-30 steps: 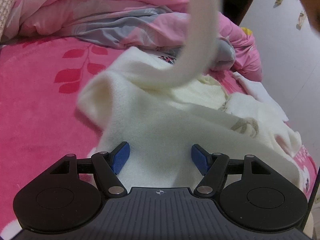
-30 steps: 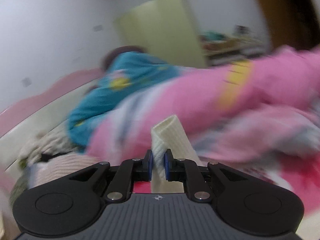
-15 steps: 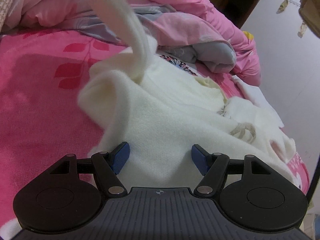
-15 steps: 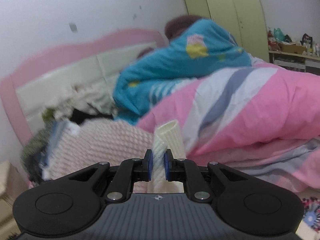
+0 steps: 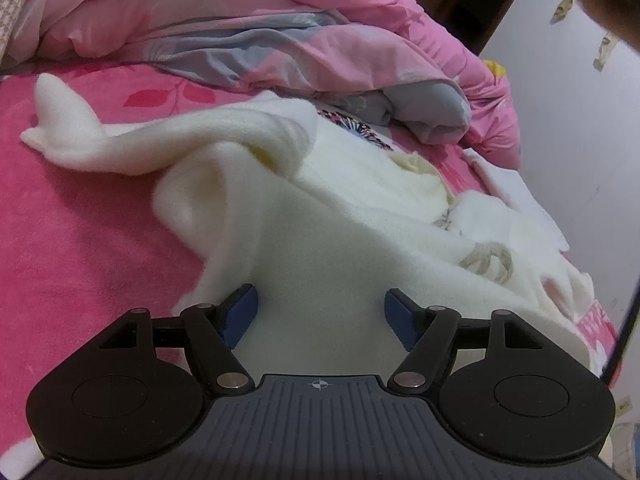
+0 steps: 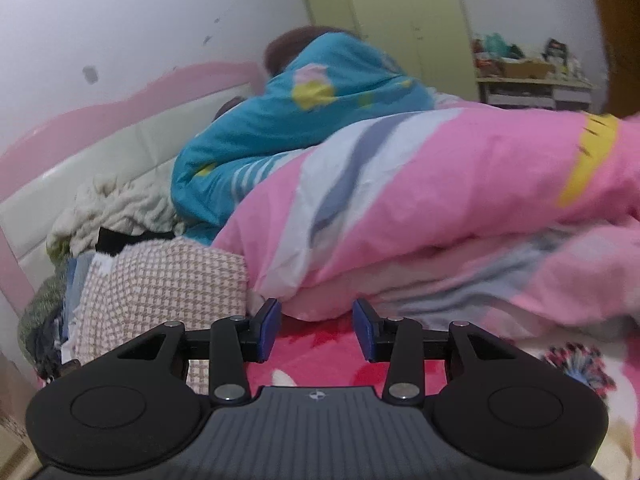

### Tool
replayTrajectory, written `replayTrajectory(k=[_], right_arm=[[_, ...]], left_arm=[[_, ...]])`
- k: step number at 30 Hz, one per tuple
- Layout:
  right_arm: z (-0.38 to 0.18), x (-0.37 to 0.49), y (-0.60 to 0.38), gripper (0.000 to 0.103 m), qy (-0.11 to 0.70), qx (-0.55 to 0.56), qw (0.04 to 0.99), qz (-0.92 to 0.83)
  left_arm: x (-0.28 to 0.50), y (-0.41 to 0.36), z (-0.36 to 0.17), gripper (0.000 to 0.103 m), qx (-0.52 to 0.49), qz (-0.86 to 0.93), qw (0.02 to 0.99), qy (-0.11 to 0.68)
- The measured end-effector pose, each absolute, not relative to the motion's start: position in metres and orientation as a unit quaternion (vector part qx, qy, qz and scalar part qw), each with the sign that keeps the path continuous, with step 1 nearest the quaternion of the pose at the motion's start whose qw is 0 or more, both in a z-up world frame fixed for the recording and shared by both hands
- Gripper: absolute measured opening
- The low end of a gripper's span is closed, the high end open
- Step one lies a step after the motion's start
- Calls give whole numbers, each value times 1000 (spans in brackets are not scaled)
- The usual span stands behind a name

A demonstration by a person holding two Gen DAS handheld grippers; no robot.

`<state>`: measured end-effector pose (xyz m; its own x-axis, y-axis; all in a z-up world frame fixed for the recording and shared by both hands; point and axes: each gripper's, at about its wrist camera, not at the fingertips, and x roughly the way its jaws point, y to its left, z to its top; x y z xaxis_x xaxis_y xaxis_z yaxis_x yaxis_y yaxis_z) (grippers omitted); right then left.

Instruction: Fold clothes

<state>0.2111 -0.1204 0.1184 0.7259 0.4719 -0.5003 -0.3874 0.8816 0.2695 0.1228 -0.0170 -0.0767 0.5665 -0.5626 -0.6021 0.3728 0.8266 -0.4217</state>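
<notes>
A cream fleece garment (image 5: 320, 220) lies crumpled on the pink bed sheet (image 5: 80, 248). One long sleeve (image 5: 132, 144) stretches out to the left across the sheet, its cuff (image 5: 56, 96) sticking up. My left gripper (image 5: 320, 312) hovers low over the garment's near part, its jaws wide and opening slightly; the fleece shows between the blue pads (image 5: 240, 312), which do not press on it. My right gripper (image 6: 316, 330) points at the bedding near the headboard. Its jaws are opening and nothing is between them.
A pink and grey quilt (image 5: 260, 20) is heaped behind the garment, also the quilt (image 6: 440, 184) in the right wrist view. A blue quilt (image 6: 304, 120), a checked cloth (image 6: 160, 280) and piled clothes (image 6: 116, 208) lie by the headboard (image 6: 100, 152). A wall (image 5: 580, 120) bounds the right side.
The right gripper let go of the cream sleeve it was pinching and its jaws spread. The sleeve dropped from the air onto the sheet at the left. The left gripper stayed put.
</notes>
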Motion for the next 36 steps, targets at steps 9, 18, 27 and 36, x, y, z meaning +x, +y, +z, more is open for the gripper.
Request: replayTrajectory(k=[9, 18, 27, 36], right_arm=[[97, 124, -257, 45, 299, 185, 925, 146], [26, -22, -393, 56, 325, 293, 898, 48], [-21, -47, -456, 57, 344, 375, 861, 16], [27, 81, -430, 70, 331, 238, 908, 95]], left_arm=[[114, -14, -74, 73, -130, -273, 877, 374], [91, 0, -67, 77, -158, -303, 878, 337], [73, 11, -39, 85, -148, -283, 893, 317], [167, -34, 7, 98, -25, -238, 921, 308]])
